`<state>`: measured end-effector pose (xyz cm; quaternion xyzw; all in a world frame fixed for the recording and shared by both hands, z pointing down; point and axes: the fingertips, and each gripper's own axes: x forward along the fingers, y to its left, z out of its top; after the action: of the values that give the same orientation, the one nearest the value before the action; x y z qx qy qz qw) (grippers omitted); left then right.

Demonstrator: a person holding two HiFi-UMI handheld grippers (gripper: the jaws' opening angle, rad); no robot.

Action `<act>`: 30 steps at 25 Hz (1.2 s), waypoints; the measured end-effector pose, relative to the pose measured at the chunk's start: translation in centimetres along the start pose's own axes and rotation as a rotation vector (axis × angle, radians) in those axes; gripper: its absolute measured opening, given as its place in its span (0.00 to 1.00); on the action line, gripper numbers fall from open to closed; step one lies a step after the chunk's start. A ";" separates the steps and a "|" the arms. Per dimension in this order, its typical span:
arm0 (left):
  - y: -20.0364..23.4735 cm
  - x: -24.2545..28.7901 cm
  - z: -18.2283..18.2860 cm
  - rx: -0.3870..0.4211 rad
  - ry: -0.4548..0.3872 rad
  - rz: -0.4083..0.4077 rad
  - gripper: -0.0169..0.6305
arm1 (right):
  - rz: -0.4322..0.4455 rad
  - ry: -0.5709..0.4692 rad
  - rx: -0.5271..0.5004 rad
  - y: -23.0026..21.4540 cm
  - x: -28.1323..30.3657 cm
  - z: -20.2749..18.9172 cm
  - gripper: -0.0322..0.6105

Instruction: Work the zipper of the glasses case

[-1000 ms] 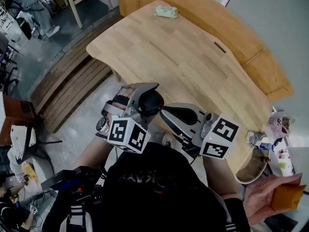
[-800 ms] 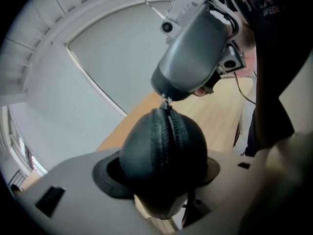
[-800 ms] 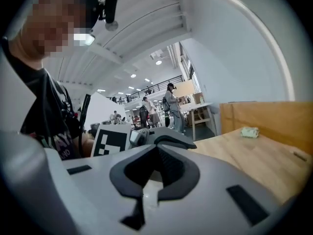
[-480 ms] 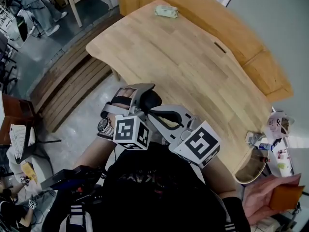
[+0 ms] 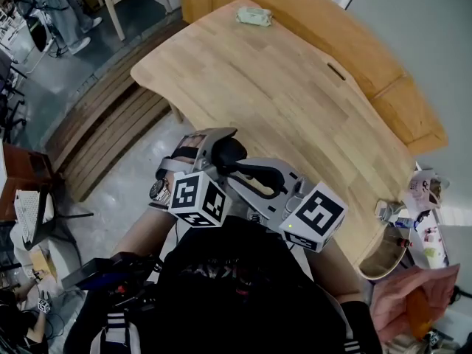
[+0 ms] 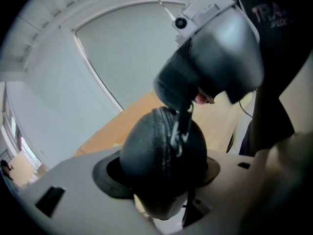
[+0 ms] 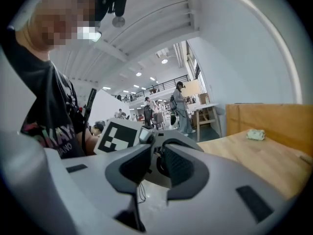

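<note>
The black glasses case sits end-on between the grey jaws of my left gripper, which is shut on it. In the head view the case is held off the table, close to the person's body. The zipper pull stands up from the case's seam to the tips of my right gripper. My right gripper has just been opening its jaws. A narrow gap shows between its dark pads, with the case's dark end beyond. I see nothing pressed between them.
A light wooden table spreads ahead, with a small green-and-white packet at its far end. A wooden bench runs along the wall. At the lower right a hand holds something orange. Several people stand in the background.
My right gripper has rolled, so its marker cube shows a different face, and it has shifted slightly left towards the case. The left gripper still holds the case in the same place.
</note>
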<state>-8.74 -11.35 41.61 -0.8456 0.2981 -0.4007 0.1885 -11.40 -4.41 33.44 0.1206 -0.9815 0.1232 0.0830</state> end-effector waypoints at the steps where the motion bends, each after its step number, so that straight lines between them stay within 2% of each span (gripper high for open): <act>1: 0.0 -0.1 0.1 -0.040 -0.020 -0.014 0.46 | 0.016 -0.034 0.033 -0.1 -0.5 0.3 0.23; 2: 0.0 -0.2 0.2 -0.091 -0.045 -0.034 0.46 | 0.024 -0.067 0.062 -0.5 -1.2 0.7 0.27; 4: 0.1 -0.4 0.7 -0.234 -0.118 -0.090 0.46 | 0.017 -0.130 0.102 -1.5 -2.9 1.2 0.28; 10: 1.2 -2.4 3.4 -0.756 -0.426 -0.307 0.46 | -0.009 -0.248 0.241 -4.7 -6.9 0.8 0.43; 12: 1.9 -3.2 4.4 -0.887 -0.521 -0.370 0.46 | 0.010 -0.257 0.302 -5.2 -7.1 -0.1 0.47; 15: 2.8 -4.3 5.4 -1.022 -0.622 -0.442 0.46 | 0.050 -0.253 0.373 -5.3 -6.4 -1.3 0.51; 18: 3.6 -5.1 6.2 -1.108 -0.701 -0.501 0.46 | 0.107 -0.233 0.425 -4.6 -5.0 -2.0 0.55; 21: 3.8 -5.4 6.8 -1.140 -0.736 -0.528 0.46 | 0.175 -0.209 0.455 -3.6 -3.8 -2.2 0.58; 25: 3.1 -5.2 7.4 -1.146 -0.735 -0.555 0.46 | 0.223 -0.185 0.475 -2.8 -2.8 -2.5 0.58; 30: 2.4 -4.9 7.5 -1.143 -0.712 -0.563 0.46 | 0.228 -0.156 0.494 -2.6 -2.1 -3.2 0.58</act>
<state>-6.15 -9.31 32.96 -0.9356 0.1528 0.0835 -0.3072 -8.33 -5.52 36.72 0.0352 -0.9325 0.3574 -0.0392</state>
